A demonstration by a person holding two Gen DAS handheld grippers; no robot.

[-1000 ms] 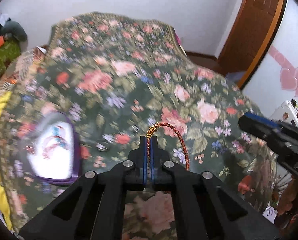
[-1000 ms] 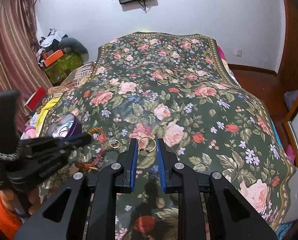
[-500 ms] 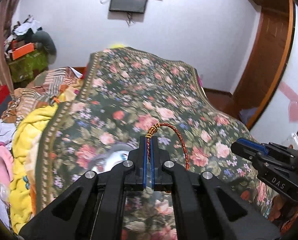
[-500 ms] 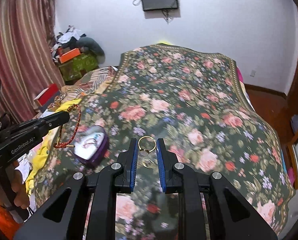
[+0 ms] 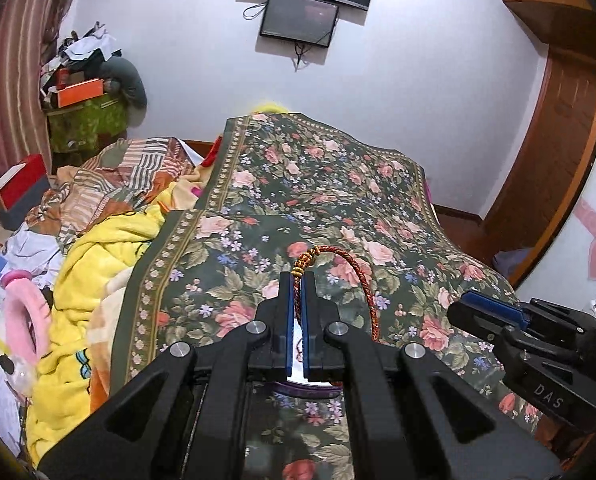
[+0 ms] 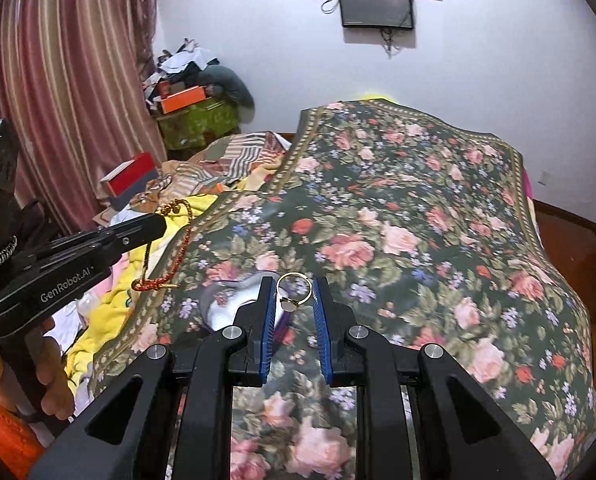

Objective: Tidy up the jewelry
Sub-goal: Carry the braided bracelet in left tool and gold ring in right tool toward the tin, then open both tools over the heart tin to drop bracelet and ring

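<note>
A bed (image 6: 437,216) covered by a dark floral spread is set against a white wall (image 5: 417,92), on which a dark screen (image 5: 299,20) is mounted. Striped curtains (image 6: 70,80) are hung at left; a wooden door frame (image 5: 557,152) is seen at right.

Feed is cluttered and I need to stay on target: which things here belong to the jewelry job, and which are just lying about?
Job:
- red braided bracelet, pinched in the left gripper
- gold ring, between the right gripper fingers
- heart-shaped tin on the floral bedspread

Lying about:
- yellow blanket
- orange box
- red box
- pink fluffy ring
</note>
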